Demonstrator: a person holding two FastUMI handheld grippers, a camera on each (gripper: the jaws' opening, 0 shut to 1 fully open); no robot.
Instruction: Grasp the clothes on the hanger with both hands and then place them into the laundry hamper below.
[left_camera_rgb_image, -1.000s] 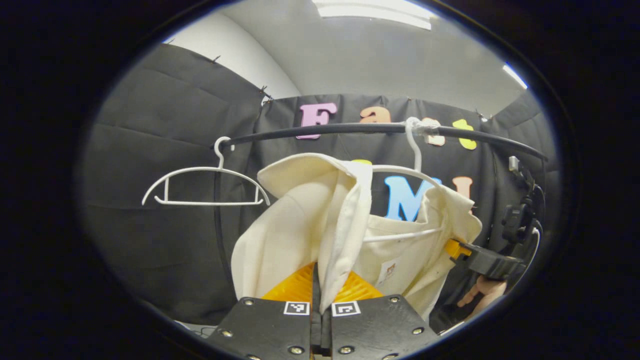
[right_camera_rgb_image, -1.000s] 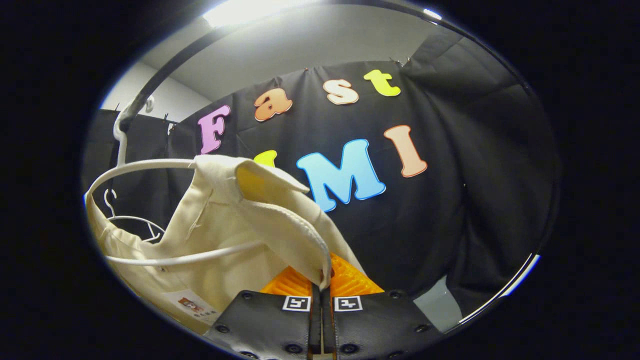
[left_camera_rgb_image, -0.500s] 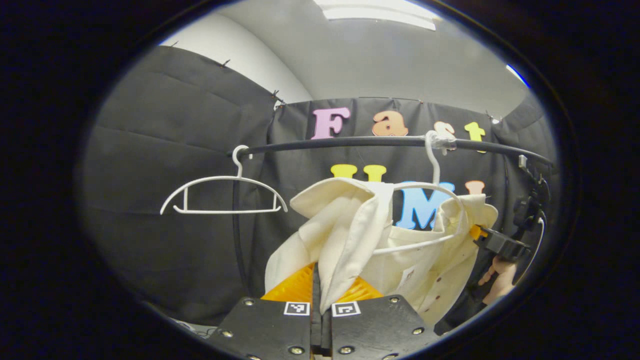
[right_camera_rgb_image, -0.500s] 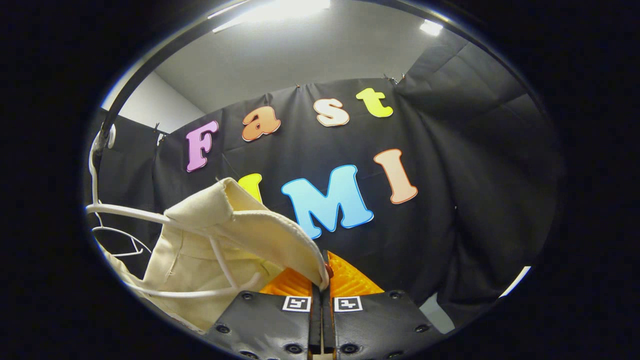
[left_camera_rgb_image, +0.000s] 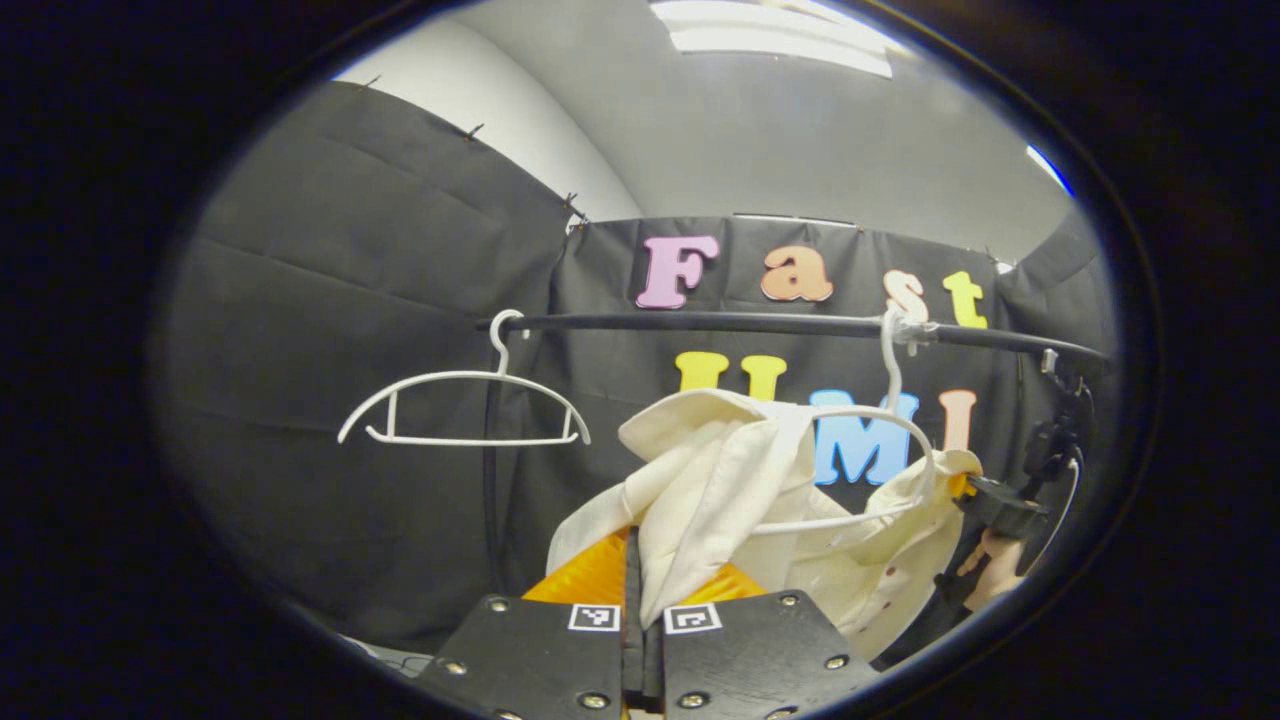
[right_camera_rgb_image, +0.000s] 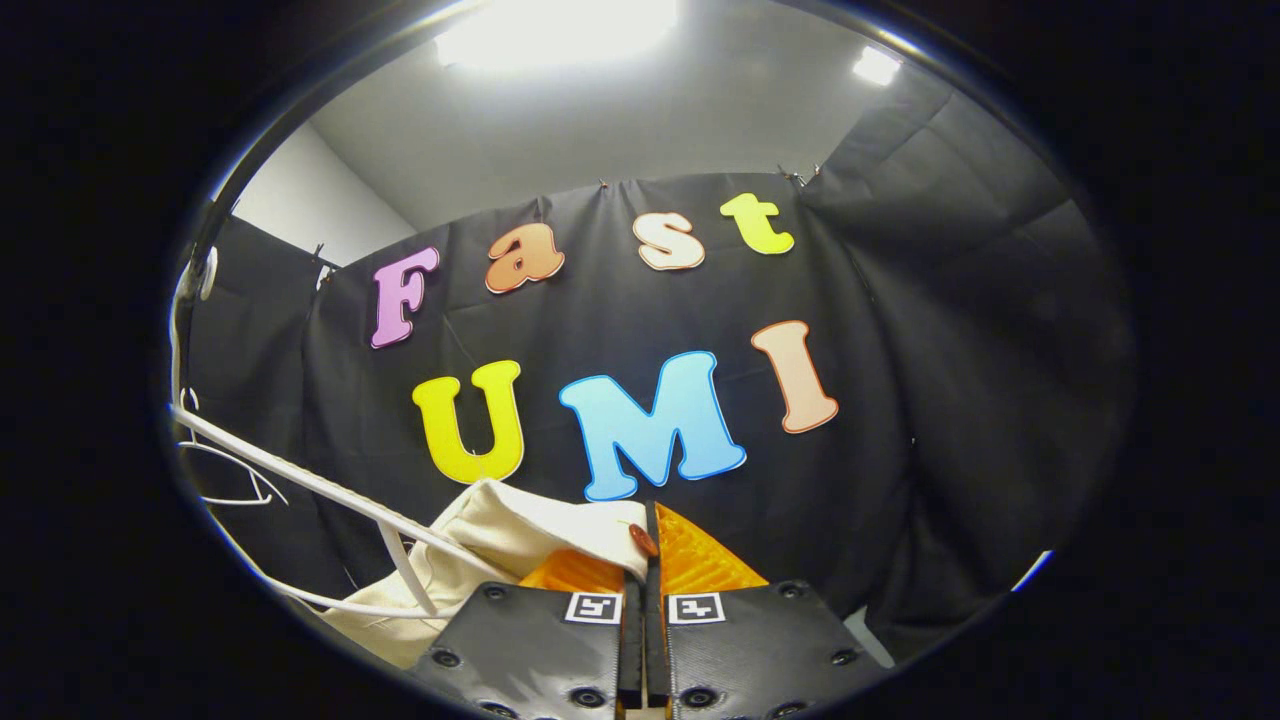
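- The left claw (left_camera_rgb_image: 640, 590) is closed tight on a fold of the cream shirt (left_camera_rgb_image: 720, 490); the cloth rises out from between its fingers.
- The right claw (right_camera_rgb_image: 645, 560) is likewise pinched shut on the shirt's (right_camera_rgb_image: 500, 530) edge, beside a small brown button. From the left gripper view it appears far right (left_camera_rgb_image: 975, 488), at the garment's other side, with a hand (left_camera_rgb_image: 985, 565) below it.
- The shirt hangs low and bunched between the two claws, part of it draped around the white hanger (left_camera_rgb_image: 880, 450), whose lower bar crosses the fabric.
- That hanger hooks onto the black rail (left_camera_rgb_image: 720, 322); a bare hanger (left_camera_rgb_image: 465, 405) hangs further along.
- Risk: the cloth looks not yet free of the hanger, so pulling down could snag it and drag the hanger off the rail.
- Risk: each grip holds only a thin edge; a snag could tug the fabric out of one claw.
- The hamper's place cannot be judged from here, so the drop must be aimed with care.
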